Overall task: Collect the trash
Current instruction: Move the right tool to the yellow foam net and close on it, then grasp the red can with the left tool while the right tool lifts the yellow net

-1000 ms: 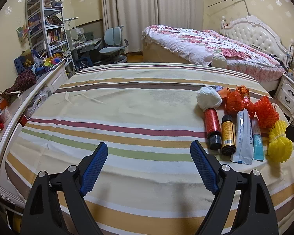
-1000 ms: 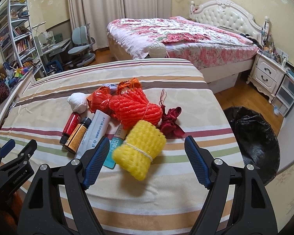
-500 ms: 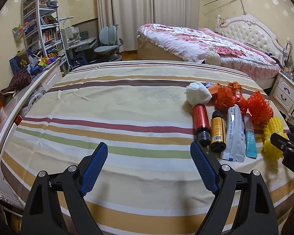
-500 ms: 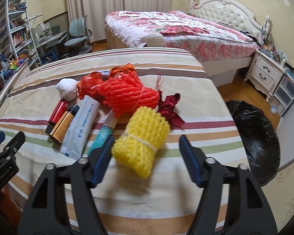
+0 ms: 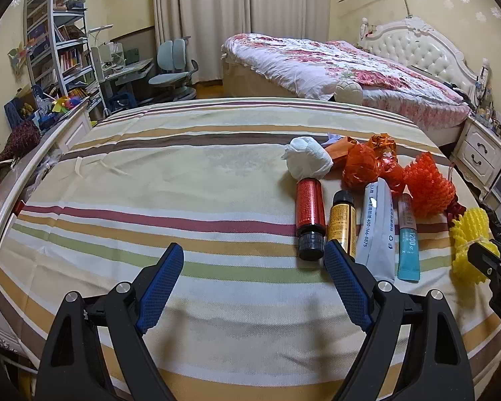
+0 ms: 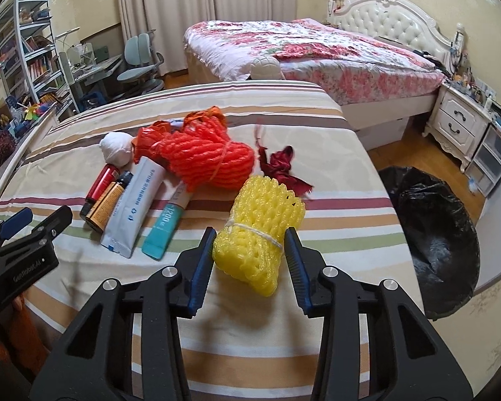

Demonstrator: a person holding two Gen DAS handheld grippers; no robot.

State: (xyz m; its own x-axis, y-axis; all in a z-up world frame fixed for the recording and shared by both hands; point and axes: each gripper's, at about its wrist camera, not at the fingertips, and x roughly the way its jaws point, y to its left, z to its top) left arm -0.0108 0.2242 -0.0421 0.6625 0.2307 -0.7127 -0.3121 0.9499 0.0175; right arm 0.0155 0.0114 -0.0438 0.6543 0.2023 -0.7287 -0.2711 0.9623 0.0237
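Observation:
A yellow foam net bundle [image 6: 260, 220] lies on the striped tablecloth [image 5: 150, 183], at the near right of a pile of trash. My right gripper [image 6: 248, 234] straddles it with the jaws closing, both pads meeting its sides. It also shows at the right edge of the left wrist view as the yellow bundle [image 5: 467, 234] with the right gripper [image 5: 491, 260]. My left gripper [image 5: 253, 247] stands open over bare cloth. Its right fingertip is just beside an amber bottle [image 5: 342, 220] and a red bottle [image 5: 310, 210].
Further trash lies behind: an orange foam net [image 6: 210, 157], a white tube [image 5: 375, 220], a teal tube [image 5: 408, 237], a white wad [image 5: 307, 160], a dark red scrap [image 6: 280, 163]. A black trash bag [image 6: 431, 227] stands on the floor off the table's right side.
The right gripper came forward and down over the yellow bundle, and its jaws narrowed from wide apart to its sides. The left gripper drifted right toward the bottles, still open.

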